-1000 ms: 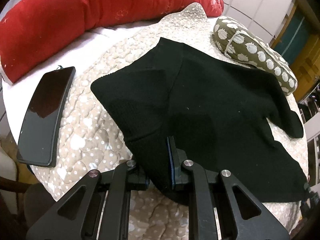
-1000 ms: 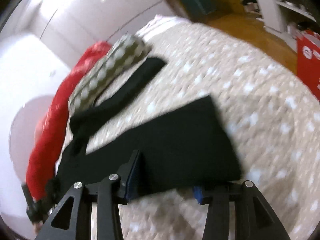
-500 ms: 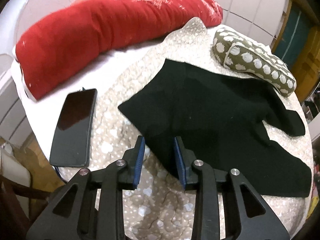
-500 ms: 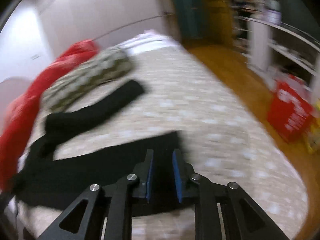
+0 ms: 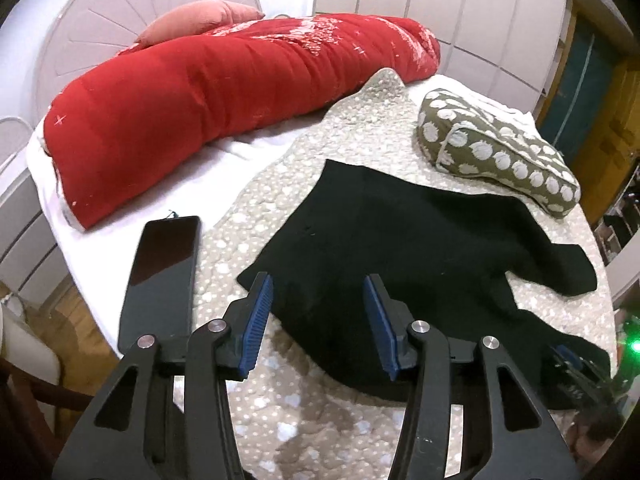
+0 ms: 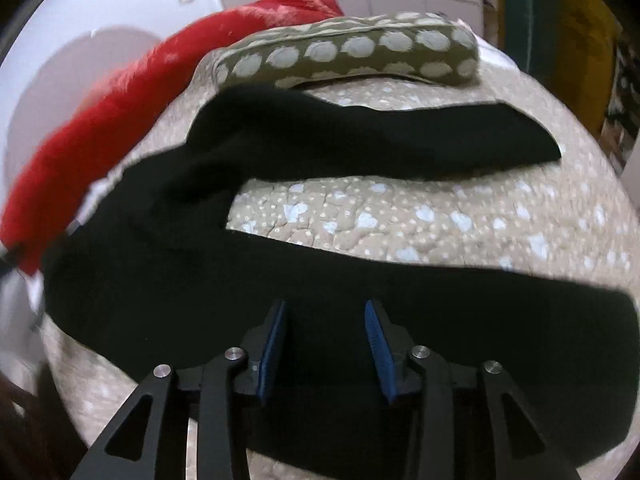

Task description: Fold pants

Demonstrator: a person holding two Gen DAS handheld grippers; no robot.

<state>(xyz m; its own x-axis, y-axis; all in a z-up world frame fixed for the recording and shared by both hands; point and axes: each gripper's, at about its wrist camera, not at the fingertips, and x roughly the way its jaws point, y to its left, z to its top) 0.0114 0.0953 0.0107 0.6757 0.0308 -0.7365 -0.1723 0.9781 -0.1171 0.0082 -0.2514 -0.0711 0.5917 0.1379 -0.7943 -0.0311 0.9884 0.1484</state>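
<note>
Black pants (image 5: 400, 248) lie spread on a beige quilted bed cover (image 5: 280, 408), waist end near me, two legs running to the right. My left gripper (image 5: 320, 312) is open and empty, hovering over the waist edge. In the right wrist view the pants (image 6: 200, 280) show both legs apart in a V, the near leg under my right gripper (image 6: 326, 340), which is open and empty just above the fabric. The right gripper also shows at the lower right of the left wrist view (image 5: 576, 364).
A long red bolster (image 5: 224, 104) lies along the far side. An olive polka-dot cushion (image 5: 496, 152) sits by the far leg. A black phone (image 5: 164, 276) lies at the left on the white sheet. The bed edge drops off at left and front.
Both grippers were shut or nearly shut on the pants; now both have opened and let go. The left gripper has pulled back and up. The right one has swung to face the legs.
</note>
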